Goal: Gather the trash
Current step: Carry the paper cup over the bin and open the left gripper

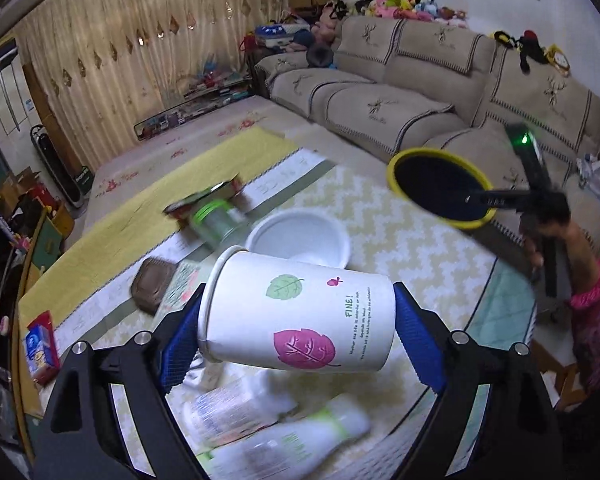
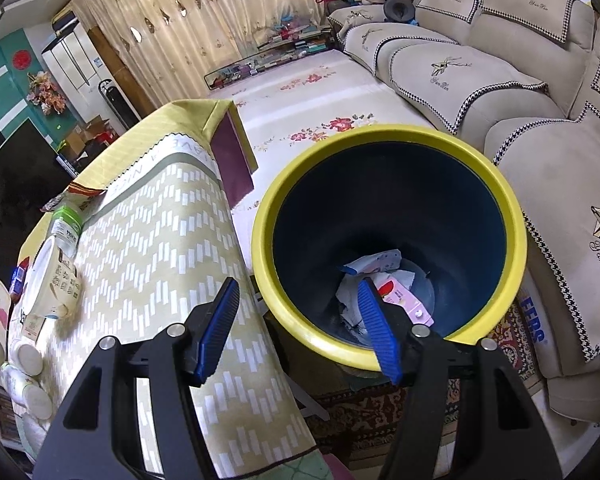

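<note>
The left tongs (image 1: 298, 322) are gripping a paper cup (image 1: 296, 316); the right tongs (image 2: 298, 330) are gaping, steadying a bin (image 2: 388, 240) already holding wrappers (image 2: 384, 280); bottles (image 1: 260, 428) are still waiting on the counter (image 1: 400, 240).

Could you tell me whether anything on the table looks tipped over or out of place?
Yes: two white bottles lie on their sides beneath the paper cup, which the left gripper holds sideways. A green-capped jar also lies toppled.

Your left gripper (image 1: 300, 320) clamps a paper cup (image 1: 296, 316) sideways between its blue fingers (image 1: 418, 340), above the table (image 1: 400, 248). Blurred white bottles (image 1: 284, 436), probably, lie beneath; the yellow-rimmed bin (image 1: 440, 188) sits beyond.
</note>
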Motion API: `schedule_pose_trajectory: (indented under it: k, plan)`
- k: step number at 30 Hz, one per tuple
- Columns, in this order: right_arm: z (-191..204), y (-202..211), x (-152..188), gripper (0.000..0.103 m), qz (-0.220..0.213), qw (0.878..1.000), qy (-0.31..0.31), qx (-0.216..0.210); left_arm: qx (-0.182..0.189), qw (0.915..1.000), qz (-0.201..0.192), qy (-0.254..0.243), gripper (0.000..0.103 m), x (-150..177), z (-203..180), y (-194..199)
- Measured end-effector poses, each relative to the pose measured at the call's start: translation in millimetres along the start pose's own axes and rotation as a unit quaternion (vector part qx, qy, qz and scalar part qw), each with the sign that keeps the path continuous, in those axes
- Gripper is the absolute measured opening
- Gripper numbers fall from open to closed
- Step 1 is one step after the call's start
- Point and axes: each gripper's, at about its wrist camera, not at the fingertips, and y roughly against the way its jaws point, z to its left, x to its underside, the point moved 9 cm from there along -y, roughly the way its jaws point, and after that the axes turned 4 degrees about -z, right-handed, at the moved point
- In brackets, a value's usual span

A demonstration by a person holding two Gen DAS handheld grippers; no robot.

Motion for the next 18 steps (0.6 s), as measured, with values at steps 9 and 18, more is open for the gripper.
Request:
schedule_pose_trajectory:
  k: [9, 18]
  plan:
    - [-40.6, 31.2, -5.6, 0.059, -0.032, 0.999, -0.003, 0.036, 0.060, 0.9980, 0.002, -0.020, 0.086, -61.3, -66.9, -45.5]
    - [-93.8, 68.8, -5.7, 0.063, -0.066, 0.995, -0.032, 0.067, 0.119, 0.9914, 0.029, -0.044, 0.086, -121.0, -153.3, -127.9]
